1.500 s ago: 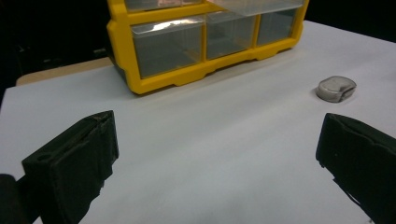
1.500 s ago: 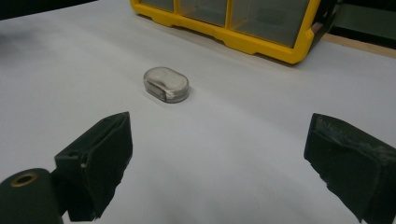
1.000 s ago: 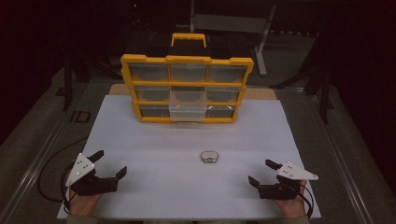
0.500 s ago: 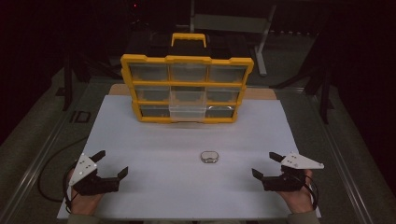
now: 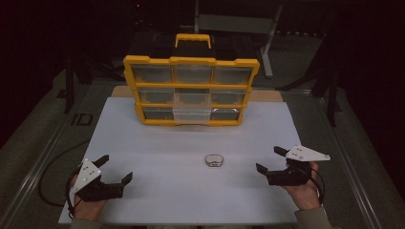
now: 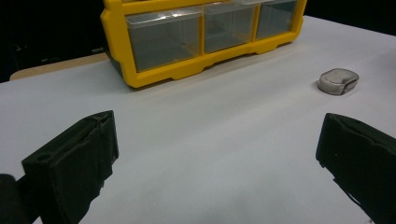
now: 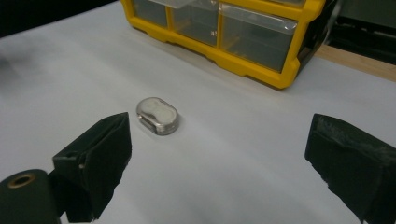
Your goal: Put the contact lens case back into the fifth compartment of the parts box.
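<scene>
High view: both grippers rest apart on the white worktop (image 5: pixel 143 143), fingers wide open, nothing held.
The small metal case (image 5: pixel 214 161) lies between them, nearer the right gripper (image 5: pixel 271 163), which faces it for a likely pick; the left gripper (image 5: pixel 114 169) waits, and the yellow drawer organizer (image 5: pixel 191 90) has one middle drawer pulled out, maybe to receive it.

My desk (image 5: pixel 143 138) has a white top with a strip of bare wood (image 5: pixel 267 95) showing at its far edge. Beyond it the room is dark. A grey metal stand (image 5: pixel 267 43) rises at the back on a dull grey-green floor (image 5: pixel 43 129). Light falls mostly on the desk.
</scene>
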`<state>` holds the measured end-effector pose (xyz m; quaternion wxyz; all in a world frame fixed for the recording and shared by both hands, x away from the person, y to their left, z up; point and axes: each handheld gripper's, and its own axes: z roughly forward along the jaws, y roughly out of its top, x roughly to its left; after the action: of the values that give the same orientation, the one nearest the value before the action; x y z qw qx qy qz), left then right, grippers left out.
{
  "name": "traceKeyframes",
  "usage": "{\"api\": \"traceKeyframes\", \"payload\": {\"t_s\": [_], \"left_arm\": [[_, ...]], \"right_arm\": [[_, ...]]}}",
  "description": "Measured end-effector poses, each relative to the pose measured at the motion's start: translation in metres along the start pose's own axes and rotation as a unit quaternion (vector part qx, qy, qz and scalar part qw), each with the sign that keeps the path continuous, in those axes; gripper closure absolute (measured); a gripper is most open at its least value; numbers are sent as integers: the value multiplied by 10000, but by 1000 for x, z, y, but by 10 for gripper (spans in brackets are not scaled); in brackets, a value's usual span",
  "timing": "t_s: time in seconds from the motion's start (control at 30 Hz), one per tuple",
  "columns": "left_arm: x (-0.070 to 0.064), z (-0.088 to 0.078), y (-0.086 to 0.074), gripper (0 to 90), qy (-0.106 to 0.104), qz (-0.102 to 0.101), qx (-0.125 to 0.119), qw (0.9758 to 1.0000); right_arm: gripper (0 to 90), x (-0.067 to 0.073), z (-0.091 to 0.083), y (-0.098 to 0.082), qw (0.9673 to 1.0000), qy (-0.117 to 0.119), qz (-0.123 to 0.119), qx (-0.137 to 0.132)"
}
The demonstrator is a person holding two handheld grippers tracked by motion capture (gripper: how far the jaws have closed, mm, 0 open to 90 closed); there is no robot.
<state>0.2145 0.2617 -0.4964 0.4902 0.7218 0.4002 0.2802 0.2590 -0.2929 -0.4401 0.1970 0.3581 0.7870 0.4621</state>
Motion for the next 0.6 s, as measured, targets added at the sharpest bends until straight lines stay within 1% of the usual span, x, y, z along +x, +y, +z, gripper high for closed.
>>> {"api": "traceKeyframes", "payload": {"t_s": [0.03,0.13,0.17,0.2,0.37,0.43,0.53,0.6], "left_arm": [[0,0,0,0,0,0,0,10000],[-2,0,1,0,-5,61,25,10000],[-2,0,1,0,-8,58,28,10000],[-2,0,1,0,-4,49,27,10000],[-1,0,-1,0,4,-17,-11,10000],[-1,1,-1,0,8,17,16,10000],[-2,2,-1,0,5,26,17,10000],[-2,2,-1,0,8,31,18,10000]], "right_arm": [[73,0,0,0,10000,0,0,0],[73,-2,5,5,9999,44,-14,110],[73,-2,6,7,9999,58,-35,124],[74,-2,8,10,9998,72,-59,200],[74,-4,12,17,9996,79,-117,255],[73,-7,17,22,9993,86,-144,324],[73,-8,19,25,9991,111,-163,366],[74,-9,23,31,9988,139,-203,414]]}}
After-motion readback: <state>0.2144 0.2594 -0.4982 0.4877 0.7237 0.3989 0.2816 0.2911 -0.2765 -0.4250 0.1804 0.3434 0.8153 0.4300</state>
